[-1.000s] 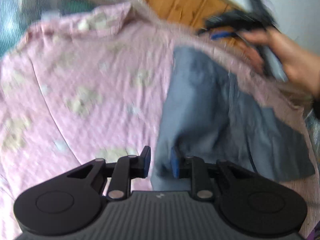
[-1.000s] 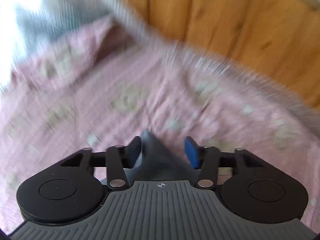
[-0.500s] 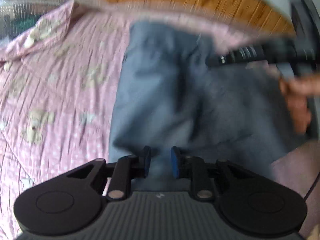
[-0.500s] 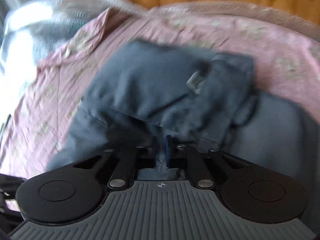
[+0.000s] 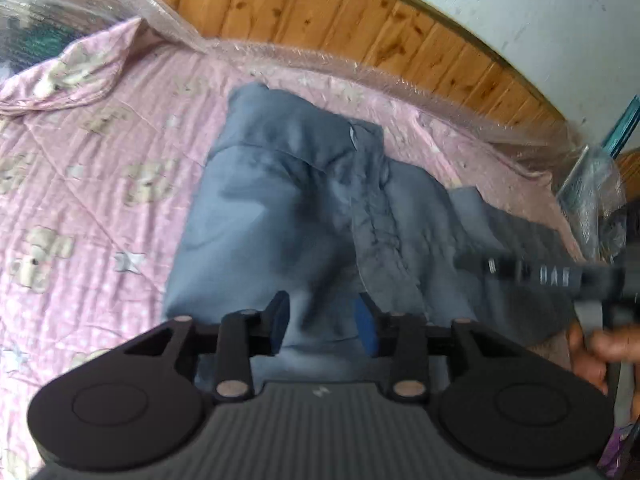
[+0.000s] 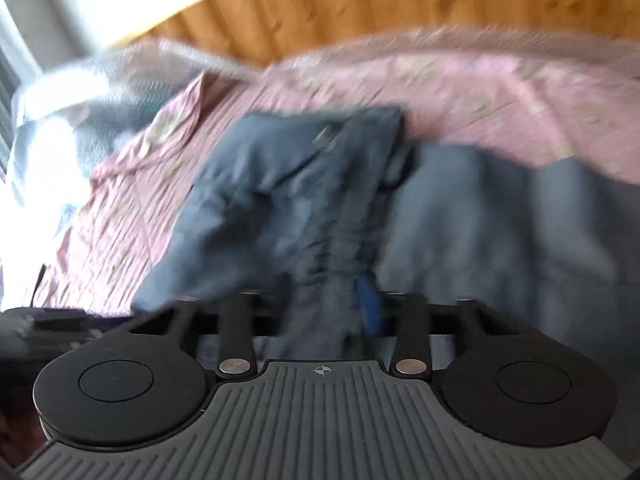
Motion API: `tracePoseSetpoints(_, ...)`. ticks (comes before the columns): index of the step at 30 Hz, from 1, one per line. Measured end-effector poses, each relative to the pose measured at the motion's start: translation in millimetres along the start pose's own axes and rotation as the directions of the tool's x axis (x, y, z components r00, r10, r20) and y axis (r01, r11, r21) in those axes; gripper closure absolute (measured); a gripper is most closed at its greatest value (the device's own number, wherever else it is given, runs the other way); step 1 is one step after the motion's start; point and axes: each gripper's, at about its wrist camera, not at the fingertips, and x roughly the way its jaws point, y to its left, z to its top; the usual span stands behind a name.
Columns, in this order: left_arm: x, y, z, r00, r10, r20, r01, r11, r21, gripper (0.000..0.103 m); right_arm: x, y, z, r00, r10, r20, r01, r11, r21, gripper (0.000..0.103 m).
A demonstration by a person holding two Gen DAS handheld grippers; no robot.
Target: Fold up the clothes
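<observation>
Grey garment [image 5: 280,208] now lies spread on the pink bed cover [image 5: 88,184], its far edge near the wooden headboard [image 5: 320,24]. A second ago it is only a bunched strip to the right of the cover, half a second ago it is mid-swing; now a layer is doubled over, with a ridge of gathered cloth running from the headboard side toward the cameras.

Left gripper [image 5: 322,326]: jaws spread, cloth seen between them but not pinched; half a second ago they sit nearly together, so it has let go. Right gripper [image 6: 332,316]: cloth bunches up between the jaws, blue pad beside it, left finger hidden by the cloth; view blurred, so cannot tell if it pinches or is released. The person's hand [image 5: 600,352] is at the garment's right edge, away from the headboard.

Judgement: one fold just laid down; the ridge probably needs smoothing before any further fold.
</observation>
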Motion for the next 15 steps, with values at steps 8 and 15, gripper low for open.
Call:
tracePoseSetpoints(8,18,-29,-5,0.988,0.148,-0.05,-0.146,0.988,0.047,0.063,-4,-79,-39,0.996,-0.033,-0.084,0.042,0.993,0.115,0.042)
tracePoseSetpoints(15,74,-116,21,0.988,0.141,-0.062,-0.128,0.975,0.179,0.056,-87,-194,-51,0.994,-0.108,0.009,0.1,0.945,0.311,0.035)
